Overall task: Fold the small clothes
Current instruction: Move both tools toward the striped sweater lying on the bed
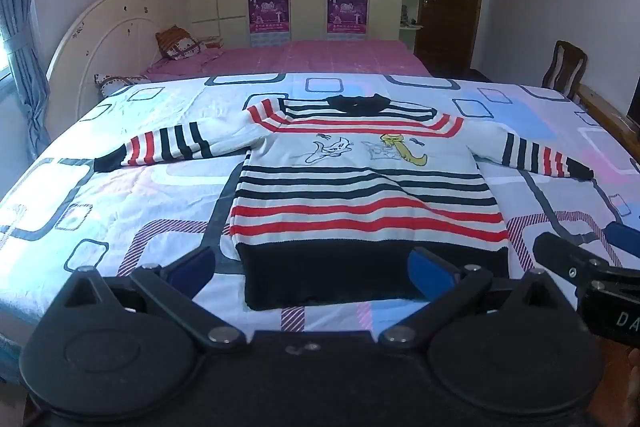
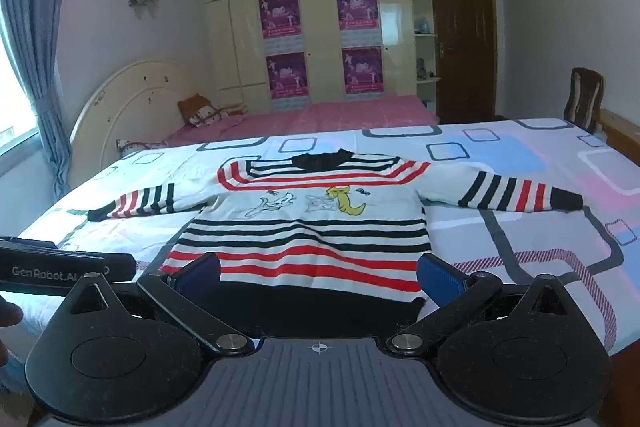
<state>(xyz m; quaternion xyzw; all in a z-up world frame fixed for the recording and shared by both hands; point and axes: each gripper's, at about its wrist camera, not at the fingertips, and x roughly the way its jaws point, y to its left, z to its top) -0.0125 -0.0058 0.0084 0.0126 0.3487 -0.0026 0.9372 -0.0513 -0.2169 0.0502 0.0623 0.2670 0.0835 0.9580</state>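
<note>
- Striped in red, black and white, the small knitted sweater [image 1: 360,195] lies flat on our bed's patterned sheet [image 1: 140,211], front up, both sleeves spread out sideways, its black hem nearest us.
- We hold the left gripper [image 1: 316,267] released, jaws spread wide, hovering just above the black hem with nothing between the blue pads [image 1: 430,269].
- Our right gripper [image 2: 320,275] is likewise released and empty, over the hem's right part.
- Beyond our bed stand a pink-covered bed [image 2: 320,115] and a cream wardrobe [image 2: 320,27] bearing purple posters.
</note>
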